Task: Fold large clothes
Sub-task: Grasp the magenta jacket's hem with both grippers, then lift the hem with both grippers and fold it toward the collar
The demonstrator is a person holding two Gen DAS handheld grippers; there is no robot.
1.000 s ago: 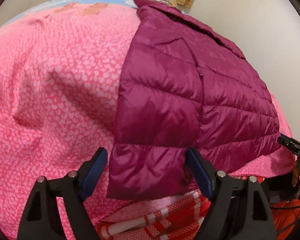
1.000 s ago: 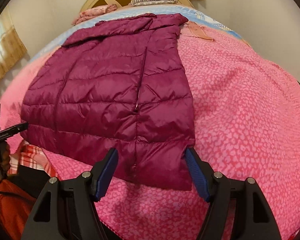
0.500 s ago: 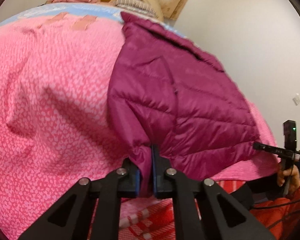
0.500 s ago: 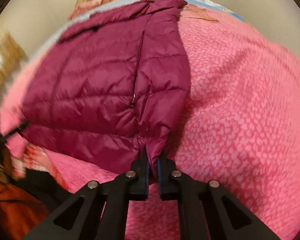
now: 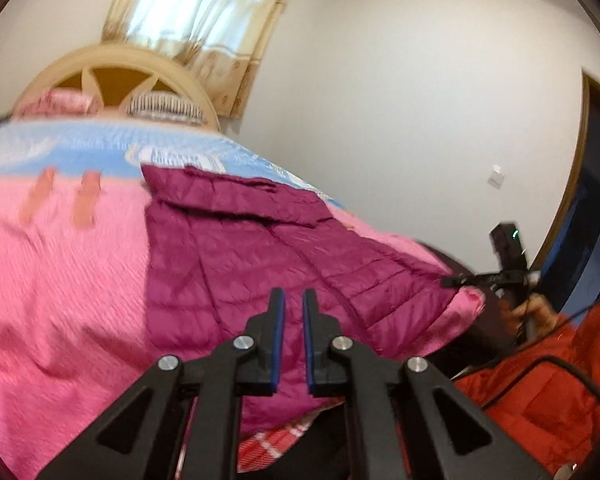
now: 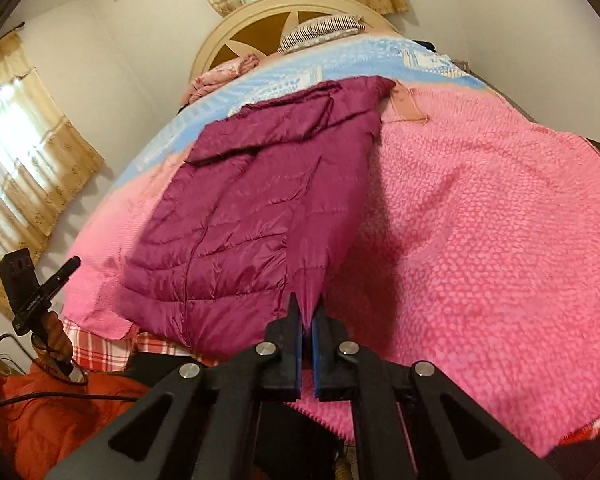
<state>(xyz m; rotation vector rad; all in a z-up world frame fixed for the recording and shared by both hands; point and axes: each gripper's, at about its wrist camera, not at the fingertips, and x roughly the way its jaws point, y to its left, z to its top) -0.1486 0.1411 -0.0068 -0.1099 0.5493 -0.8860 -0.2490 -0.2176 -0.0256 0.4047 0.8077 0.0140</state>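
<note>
Two gripper cameras frame a magenta quilted down jacket [image 6: 260, 216] spread across a pink patterned blanket [image 6: 480, 220] on a bed. From the right gripper [image 6: 306, 312], its fingers [image 6: 296, 328] pinch a corner of the jacket's hem, the fabric drawn up taut into a peak between them. The left gripper [image 5: 293, 304] shows fingers [image 5: 278, 320] drawn narrow with a thin gap; the jacket [image 5: 236, 252] lies directly beyond them, but whether cloth is caught there cannot be told from this blurred frame. Only the left view takes in a blue doorway [image 5: 592, 216] and wall switch [image 5: 496, 176] far right of the fingers; only the right view shows a curtained window [image 6: 16, 168] to their left. Beyond the fingers, the jacket's collar reaches a light blue sheet [image 6: 300, 68] under a cream headboard [image 6: 268, 16]. Open blanket stretches right of the right fingers to the bed's edge.
</note>
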